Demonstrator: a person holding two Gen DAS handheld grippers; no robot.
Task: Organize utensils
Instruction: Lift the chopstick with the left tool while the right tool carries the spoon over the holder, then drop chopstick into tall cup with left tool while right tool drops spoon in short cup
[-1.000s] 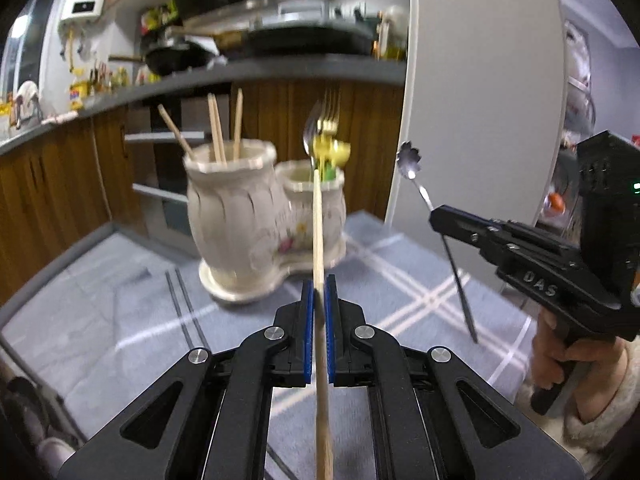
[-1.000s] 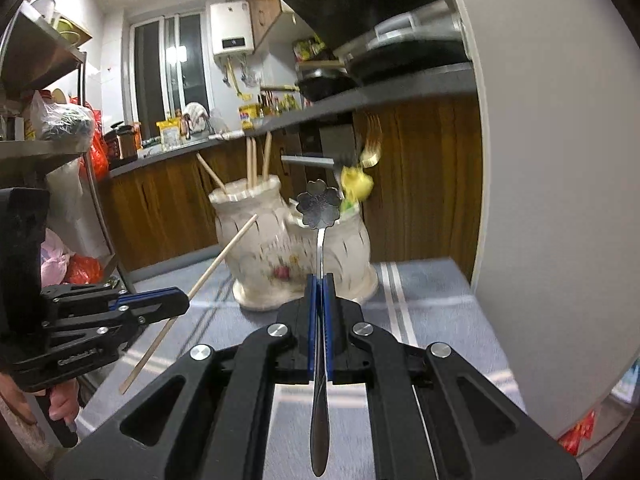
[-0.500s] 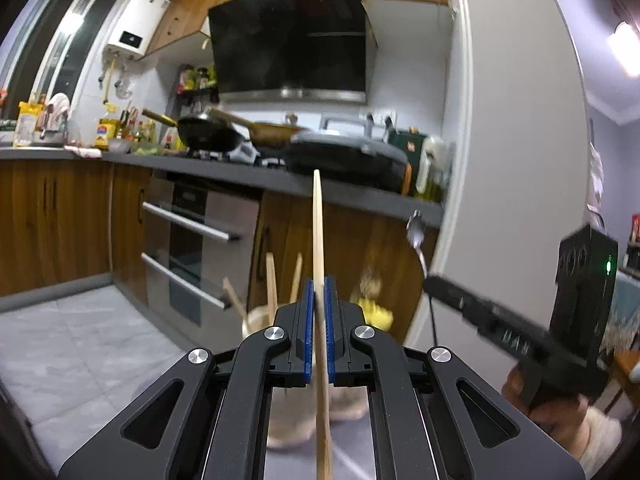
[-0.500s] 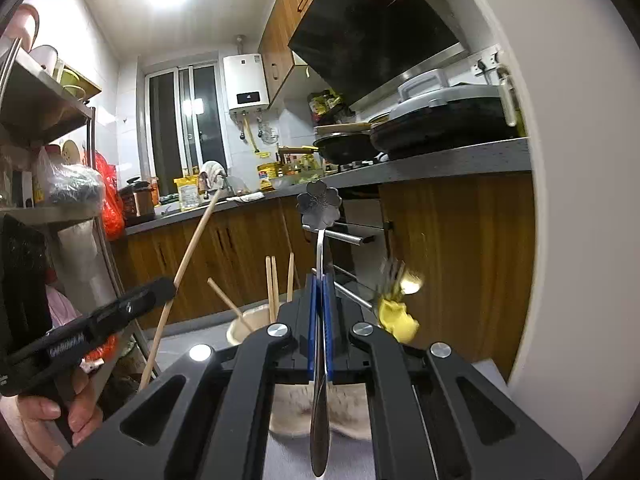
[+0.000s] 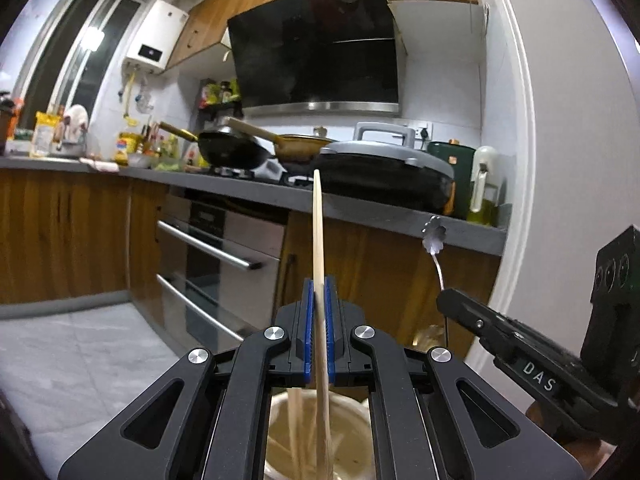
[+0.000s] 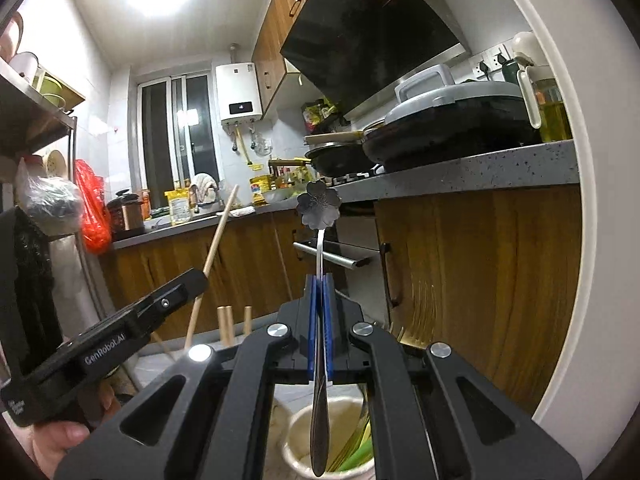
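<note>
My left gripper (image 5: 319,300) is shut on a wooden chopstick (image 5: 318,232), held upright with its lower end over the mouth of a cream ceramic holder (image 5: 280,428) that has other chopsticks in it. My right gripper (image 6: 319,300) is shut on a metal spoon with a flower-shaped bowl (image 6: 319,204); its handle end hangs over the second cream holder (image 6: 340,428), which has a fork and green-yellow utensils in it. The left gripper shows in the right wrist view (image 6: 188,284), the right gripper in the left wrist view (image 5: 448,304).
A kitchen counter (image 5: 240,188) with pans and a lidded pot runs behind, with an oven (image 5: 216,256) and wooden cabinets below. A white door frame (image 5: 520,160) stands at the right. Chopstick tops (image 6: 226,320) stick up from the left holder.
Both grippers have tilted upward and moved over the holders. The chopstick and the spoon now stand upright with their lower ends above the holder mouths.
</note>
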